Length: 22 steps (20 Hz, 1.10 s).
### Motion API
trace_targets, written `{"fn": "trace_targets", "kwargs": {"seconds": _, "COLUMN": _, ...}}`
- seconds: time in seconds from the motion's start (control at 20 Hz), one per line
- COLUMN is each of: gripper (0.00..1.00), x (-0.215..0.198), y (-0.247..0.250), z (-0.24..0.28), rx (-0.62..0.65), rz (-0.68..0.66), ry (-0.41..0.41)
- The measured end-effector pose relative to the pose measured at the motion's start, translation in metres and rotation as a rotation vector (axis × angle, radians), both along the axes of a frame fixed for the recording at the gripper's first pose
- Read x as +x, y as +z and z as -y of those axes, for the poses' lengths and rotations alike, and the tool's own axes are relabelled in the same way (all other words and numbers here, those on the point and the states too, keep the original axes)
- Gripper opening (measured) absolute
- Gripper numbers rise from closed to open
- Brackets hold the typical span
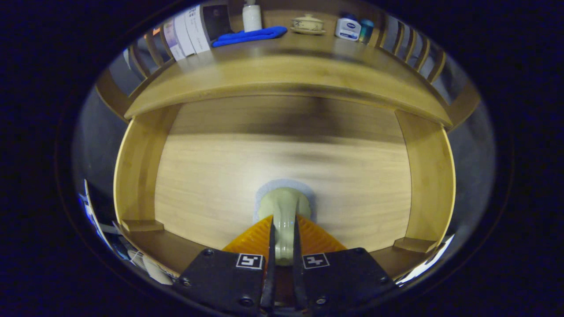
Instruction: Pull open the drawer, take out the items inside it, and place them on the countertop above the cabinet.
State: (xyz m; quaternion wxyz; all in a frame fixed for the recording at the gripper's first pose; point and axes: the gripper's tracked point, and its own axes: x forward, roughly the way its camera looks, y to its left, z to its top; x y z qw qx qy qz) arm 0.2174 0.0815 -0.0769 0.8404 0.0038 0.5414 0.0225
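Observation:
The wooden drawer (132, 167) is pulled out and I look down into it. My gripper (283, 224) is shut on a pale green, rounded, glossy item (284, 203), which sticks out ahead of the fingertips over the drawer's floor. A light blue-grey patch (308, 193) shows around the item's far end; I cannot tell whether it is part of the item or lies under it. The rest of the drawer's floor is bare wood. Beyond the drawer runs the countertop (286, 70) of the cabinet.
On the countertop stand a blue cloth (249, 36), a white bottle (252, 16), a lidded cup on a saucer (308, 24), a white and blue jar (347, 28), a teal bottle (365, 30) and upright boxes (191, 31). Wooden rails border both ends.

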Motion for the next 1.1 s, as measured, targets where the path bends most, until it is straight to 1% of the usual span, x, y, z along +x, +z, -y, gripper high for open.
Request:
{"fn": "trace_targets", "kwargs": {"seconds": 0.1, "gripper": 0.19, "x": 0.003, "y": 0.019, "z": 0.003, "rx": 0.023, "rz": 0.028, "ry": -0.013}}
{"fn": "trace_targets", "kwargs": {"seconds": 0.25, "gripper": 0.19, "x": 0.007, "y": 0.054, "z": 0.006, "rx": 0.050, "rz": 0.081, "ry": -0.010}}
{"fn": "trace_targets", "kwargs": {"seconds": 0.6, "gripper": 0.19, "x": 0.034, "y": 0.126, "z": 0.017, "rx": 0.048, "rz": 0.174, "ry": -0.022}}
{"fn": "trace_targets", "kwargs": {"seconds": 0.9, "gripper": 0.19, "x": 0.071, "y": 0.162, "z": 0.015, "rx": 0.077, "rz": 0.221, "ry": -0.046}}
{"fn": "trace_targets", "kwargs": {"seconds": 1.1, "gripper": 0.19, "x": 0.102, "y": 0.166, "z": 0.010, "rx": 0.085, "rz": 0.218, "ry": -0.051}}
